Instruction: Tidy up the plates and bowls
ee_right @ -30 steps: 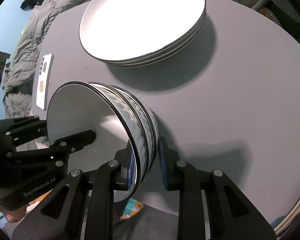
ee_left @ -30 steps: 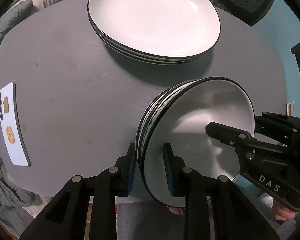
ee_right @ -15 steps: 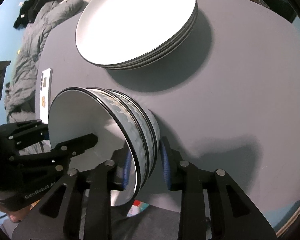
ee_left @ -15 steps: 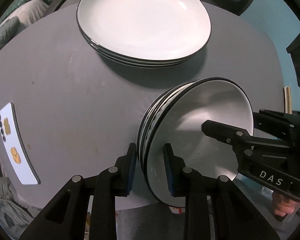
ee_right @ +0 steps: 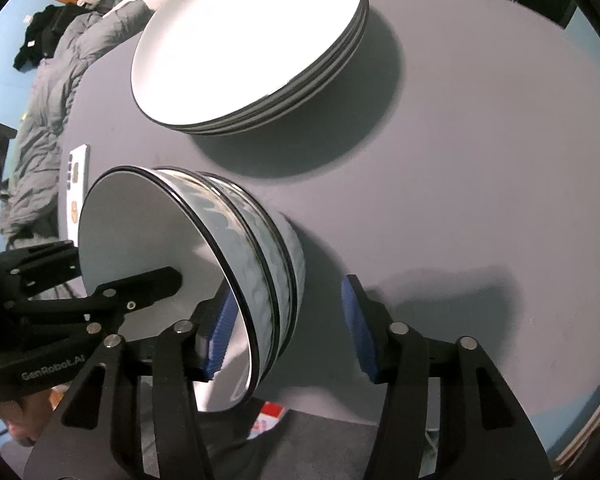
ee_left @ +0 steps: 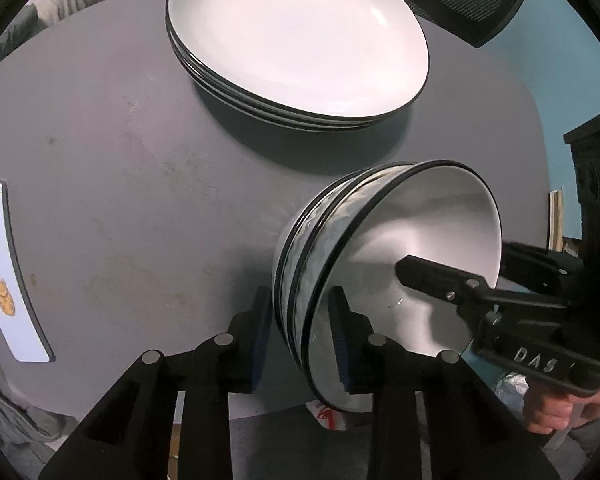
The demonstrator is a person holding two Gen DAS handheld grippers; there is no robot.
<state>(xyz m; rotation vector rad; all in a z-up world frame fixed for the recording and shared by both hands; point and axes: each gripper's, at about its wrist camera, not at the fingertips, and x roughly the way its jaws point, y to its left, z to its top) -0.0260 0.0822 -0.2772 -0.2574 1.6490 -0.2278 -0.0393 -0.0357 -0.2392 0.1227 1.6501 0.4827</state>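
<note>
Nested bowls, empty, at the table's near edge. Left gripper clamped on their rim; right gripper opening, rim between the pads, outer pad clear. Stacked plates, empty, toward the far edge.

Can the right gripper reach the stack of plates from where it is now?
Probably yes. The right gripper is opening around the nested bowls; once clear of them, only bare table lies between it and the stack of plates.
</note>
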